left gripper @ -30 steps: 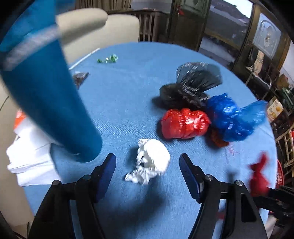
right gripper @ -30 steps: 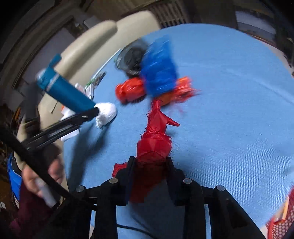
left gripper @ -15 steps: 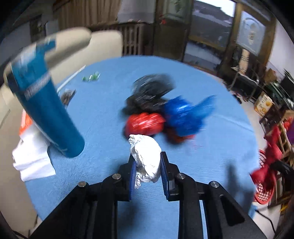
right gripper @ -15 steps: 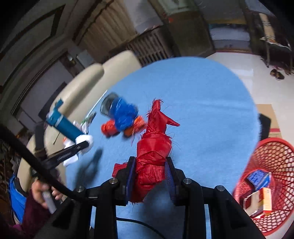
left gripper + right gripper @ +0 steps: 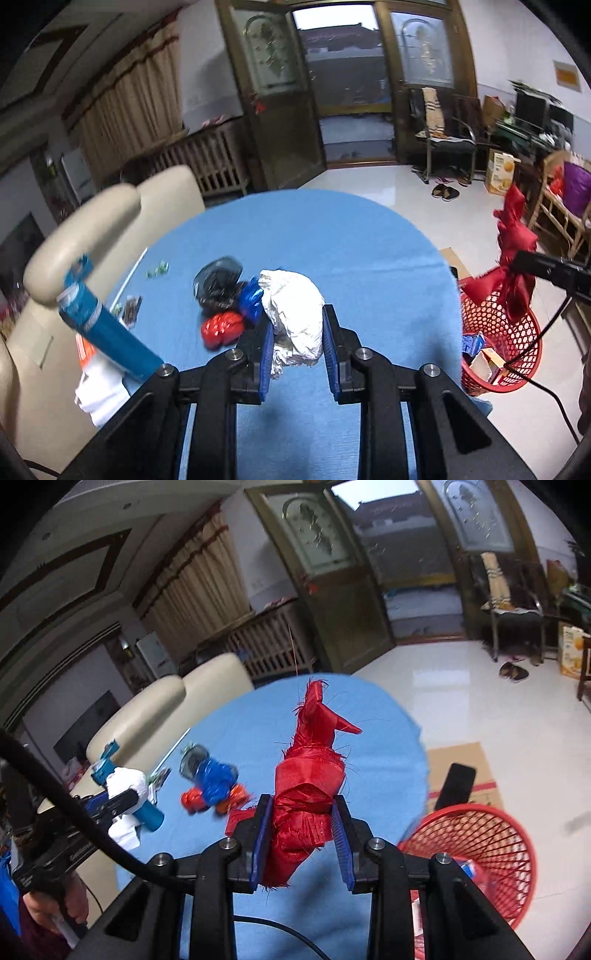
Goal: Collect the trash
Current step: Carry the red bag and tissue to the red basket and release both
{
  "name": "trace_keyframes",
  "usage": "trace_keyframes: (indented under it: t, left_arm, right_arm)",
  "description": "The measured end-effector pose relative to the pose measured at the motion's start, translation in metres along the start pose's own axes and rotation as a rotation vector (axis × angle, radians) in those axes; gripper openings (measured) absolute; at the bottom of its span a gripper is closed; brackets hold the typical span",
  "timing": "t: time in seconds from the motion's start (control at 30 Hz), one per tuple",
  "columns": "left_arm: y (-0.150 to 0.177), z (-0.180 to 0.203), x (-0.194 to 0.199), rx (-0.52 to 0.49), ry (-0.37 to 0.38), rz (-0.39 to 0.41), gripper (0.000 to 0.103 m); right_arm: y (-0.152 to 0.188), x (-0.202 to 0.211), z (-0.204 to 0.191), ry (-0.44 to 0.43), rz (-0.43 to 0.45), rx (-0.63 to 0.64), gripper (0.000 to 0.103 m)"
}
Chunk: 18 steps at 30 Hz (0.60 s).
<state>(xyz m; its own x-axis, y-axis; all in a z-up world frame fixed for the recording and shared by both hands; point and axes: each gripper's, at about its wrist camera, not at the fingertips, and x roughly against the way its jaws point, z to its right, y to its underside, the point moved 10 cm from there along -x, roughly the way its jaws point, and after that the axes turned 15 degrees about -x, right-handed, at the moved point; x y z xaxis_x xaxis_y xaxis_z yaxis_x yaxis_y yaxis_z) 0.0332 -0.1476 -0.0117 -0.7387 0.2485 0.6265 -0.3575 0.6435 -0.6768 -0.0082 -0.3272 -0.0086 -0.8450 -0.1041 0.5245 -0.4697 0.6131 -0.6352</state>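
My left gripper (image 5: 297,345) is shut on a crumpled white paper wad (image 5: 293,317) and holds it well above the round blue table (image 5: 369,258). My right gripper (image 5: 301,834) is shut on a frayed red cloth scrap (image 5: 308,775), lifted beside the table's right edge; the scrap also shows in the left wrist view (image 5: 515,254) above the red mesh basket (image 5: 517,354). The basket (image 5: 487,849) stands on the floor and holds some cartons. Black (image 5: 218,282), blue (image 5: 251,299) and red (image 5: 221,326) crumpled bags lie together on the table.
A tall blue bottle (image 5: 103,330) stands at the table's left edge beside white paper (image 5: 99,391). Small wrappers (image 5: 157,268) lie at the far left. Cream chairs (image 5: 110,214) stand behind. Cardboard (image 5: 461,771) lies on the tiled floor by the basket.
My left gripper closed on the white wad and lifted it off the table. My right gripper rose with the red scrap and moved right, toward the basket.
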Motion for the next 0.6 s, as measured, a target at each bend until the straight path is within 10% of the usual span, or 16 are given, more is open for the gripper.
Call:
trace_keyframes:
  t: [0.6]
  left_arm:
    - [-0.052,0.050,0.025,-0.124,-0.039,0.062,0.026]
  right_arm:
    - [-0.028,0.046,0.028,-0.017,0.102,-0.044,0.034]
